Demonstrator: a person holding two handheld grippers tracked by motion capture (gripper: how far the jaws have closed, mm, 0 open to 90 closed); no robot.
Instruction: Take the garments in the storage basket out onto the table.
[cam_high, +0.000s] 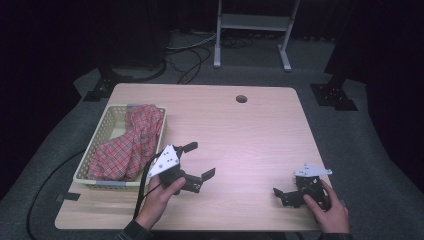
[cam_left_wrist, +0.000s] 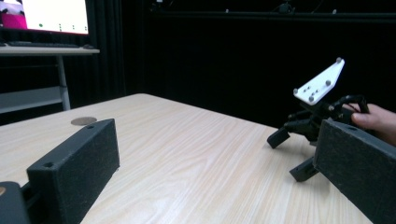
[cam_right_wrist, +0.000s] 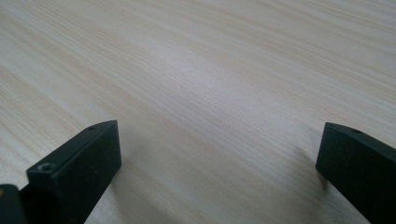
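At left of frame, a plaid cloth (cam_high: 129, 145) fills the basket (cam_high: 98, 178), just beside the spread, empty left gripper (cam_high: 201, 160); right gripper (cam_high: 280, 192) also spread, lower right.

— Any writing, labels or numbers to read here?
— None. The screen (cam_left_wrist: 44, 16) at the top left of the left gripper view shows a white field with small dark marks, too small to read. Nothing else carries lettering
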